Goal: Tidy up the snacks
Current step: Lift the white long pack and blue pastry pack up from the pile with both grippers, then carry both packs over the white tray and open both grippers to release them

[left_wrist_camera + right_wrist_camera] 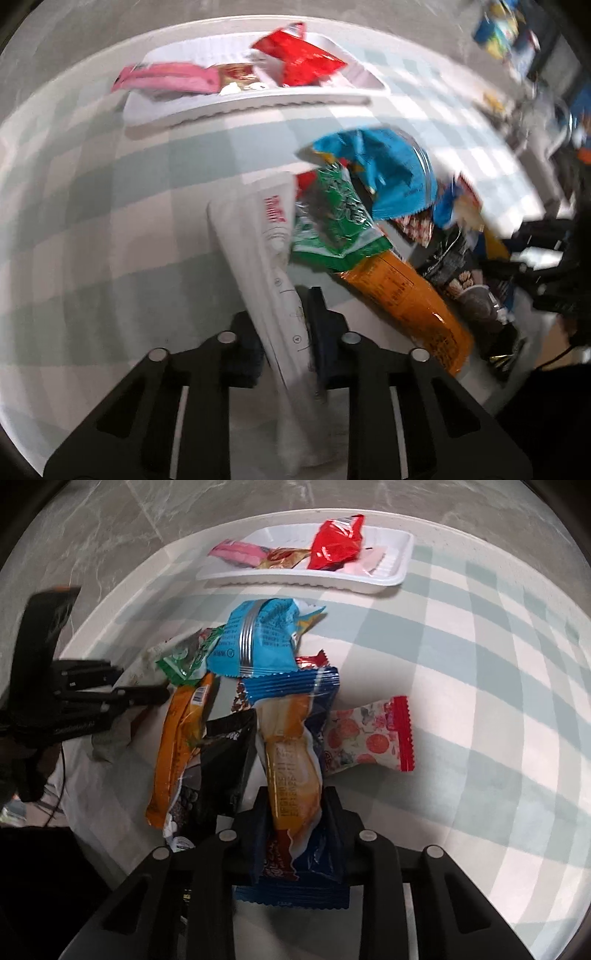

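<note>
1. The left gripper [284, 332] is closed on a white packet [266, 258], held at the left edge of the snack pile [236, 686].
2. The right gripper [295, 823] is clamped on a blue-wrapped pastry [291, 746] at the pile's near side.
3. The pick-up step appears to be in hand.
4. Next, both packets would need lifting clear and carrying to the white tray [391, 579] beyond, where a red packet [336, 542] and a pink packet [240, 552] already lie.

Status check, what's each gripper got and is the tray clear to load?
Left gripper shut on white packet. Right gripper shut on blue-and-orange snack pack. White tray already holds red and pink packs, spare room at one end. Snack pile lies between grippers and tray.
</note>
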A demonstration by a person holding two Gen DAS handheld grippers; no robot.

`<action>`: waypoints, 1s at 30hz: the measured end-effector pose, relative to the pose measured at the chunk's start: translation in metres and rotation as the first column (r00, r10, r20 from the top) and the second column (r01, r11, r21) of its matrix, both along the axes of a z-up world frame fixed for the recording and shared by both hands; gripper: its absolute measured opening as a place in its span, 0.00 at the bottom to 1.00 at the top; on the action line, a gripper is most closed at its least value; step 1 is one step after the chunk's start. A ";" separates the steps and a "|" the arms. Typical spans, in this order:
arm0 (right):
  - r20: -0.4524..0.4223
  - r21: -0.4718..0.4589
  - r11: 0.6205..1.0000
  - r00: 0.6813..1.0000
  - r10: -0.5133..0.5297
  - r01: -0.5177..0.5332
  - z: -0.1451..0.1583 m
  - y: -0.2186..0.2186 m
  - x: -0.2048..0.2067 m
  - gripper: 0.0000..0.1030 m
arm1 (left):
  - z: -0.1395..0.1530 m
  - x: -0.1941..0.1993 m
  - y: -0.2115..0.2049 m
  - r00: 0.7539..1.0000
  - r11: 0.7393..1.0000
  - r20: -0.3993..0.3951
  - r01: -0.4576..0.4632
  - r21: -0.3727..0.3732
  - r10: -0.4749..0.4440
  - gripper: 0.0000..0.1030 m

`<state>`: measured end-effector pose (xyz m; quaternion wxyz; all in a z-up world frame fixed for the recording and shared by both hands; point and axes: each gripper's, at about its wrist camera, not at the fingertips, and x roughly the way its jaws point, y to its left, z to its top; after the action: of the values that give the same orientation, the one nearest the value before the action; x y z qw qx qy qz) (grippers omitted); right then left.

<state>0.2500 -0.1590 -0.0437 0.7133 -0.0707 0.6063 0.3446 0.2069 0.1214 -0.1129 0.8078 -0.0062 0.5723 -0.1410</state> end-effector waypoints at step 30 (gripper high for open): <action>-0.394 0.427 0.795 0.880 -0.265 0.430 0.011 -0.041 0.091 0.28 | 0.057 0.071 0.061 0.986 0.926 -0.007 -0.157 -0.342 0.165 0.14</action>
<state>0.3409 -0.1999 -0.0332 0.6523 0.2872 0.6030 0.3583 0.2777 0.1823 -0.0558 0.8095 -0.1916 0.5278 -0.1713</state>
